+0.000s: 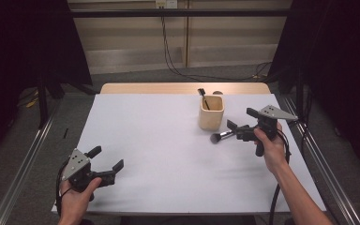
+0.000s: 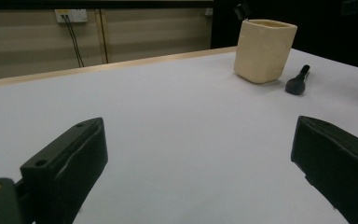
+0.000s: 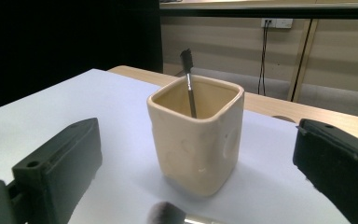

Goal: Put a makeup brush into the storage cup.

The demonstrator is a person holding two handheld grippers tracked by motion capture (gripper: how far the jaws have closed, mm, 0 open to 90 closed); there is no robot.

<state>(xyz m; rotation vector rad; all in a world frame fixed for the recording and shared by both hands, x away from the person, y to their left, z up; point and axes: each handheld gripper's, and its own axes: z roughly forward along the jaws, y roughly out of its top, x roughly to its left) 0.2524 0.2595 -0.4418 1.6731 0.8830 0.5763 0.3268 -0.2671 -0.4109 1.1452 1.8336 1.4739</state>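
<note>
Evidently a tidy-up: the makeup brush was laid on the table beside the cream cup, w/ right gripper spread around its handle; left gripper held spread, idle, well apart.

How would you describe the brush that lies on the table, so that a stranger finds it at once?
Start from the cream square cup on the white table, toward its far right. The brush lies flat in front of the cup, at the right gripper. Unlike the thin brush standing inside the cup, it has a round, fluffy dark head.
</note>
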